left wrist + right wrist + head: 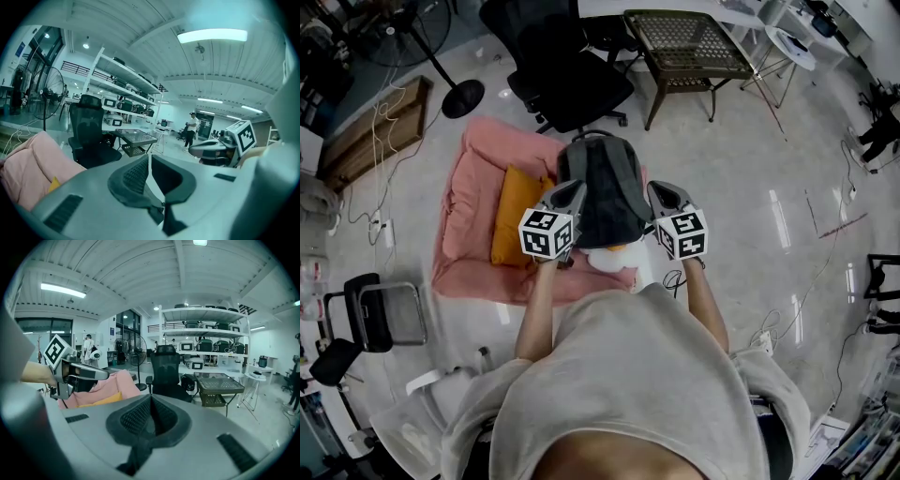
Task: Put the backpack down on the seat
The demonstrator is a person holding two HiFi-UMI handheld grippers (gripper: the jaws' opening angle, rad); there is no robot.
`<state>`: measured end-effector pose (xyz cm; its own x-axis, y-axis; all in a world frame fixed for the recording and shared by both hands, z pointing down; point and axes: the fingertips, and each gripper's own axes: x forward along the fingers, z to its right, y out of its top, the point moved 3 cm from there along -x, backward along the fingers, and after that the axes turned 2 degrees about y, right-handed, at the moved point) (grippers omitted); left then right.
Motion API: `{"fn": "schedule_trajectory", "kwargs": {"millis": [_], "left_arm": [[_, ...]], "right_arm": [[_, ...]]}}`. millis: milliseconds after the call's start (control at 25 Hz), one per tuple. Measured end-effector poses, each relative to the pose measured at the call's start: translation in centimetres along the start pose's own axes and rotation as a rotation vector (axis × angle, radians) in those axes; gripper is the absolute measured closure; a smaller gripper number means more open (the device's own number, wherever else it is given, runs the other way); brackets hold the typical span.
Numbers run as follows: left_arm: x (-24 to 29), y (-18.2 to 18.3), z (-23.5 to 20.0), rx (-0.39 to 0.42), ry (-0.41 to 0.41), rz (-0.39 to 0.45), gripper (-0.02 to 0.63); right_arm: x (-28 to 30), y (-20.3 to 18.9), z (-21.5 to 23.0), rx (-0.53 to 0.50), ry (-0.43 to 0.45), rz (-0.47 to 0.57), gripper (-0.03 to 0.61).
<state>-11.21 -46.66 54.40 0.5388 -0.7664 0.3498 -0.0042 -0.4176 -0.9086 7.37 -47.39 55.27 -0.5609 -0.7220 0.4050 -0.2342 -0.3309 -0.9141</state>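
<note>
A dark grey backpack [602, 187] hangs upright between my two grippers, over the right part of a pink cushioned seat [473, 187] on the floor. An orange cushion [511, 216] lies on the seat. My left gripper [577, 187] sits at the backpack's left side and my right gripper [654, 188] at its right side. In the left gripper view the left gripper [149, 161] is shut, with a dark strap running down from the pads. The right gripper [151, 404] looks the same in its own view. The backpack's body is hidden in both gripper views.
A black office chair [567, 66] stands just beyond the seat, and a wicker side table [684, 42] is to its right. A floor fan [441, 56] and cables lie at the far left. A small black chair [380, 314] stands near left. Shelving [206, 338] lines the far wall.
</note>
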Motion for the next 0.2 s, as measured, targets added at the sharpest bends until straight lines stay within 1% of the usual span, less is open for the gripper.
{"fn": "schedule_trajectory", "kwargs": {"millis": [200], "left_arm": [[0.23,-0.07,-0.44,0.002,0.002,-0.001,0.589]], "right_arm": [[0.51,0.06,0.17,-0.005,0.002,-0.002,0.58]]}}
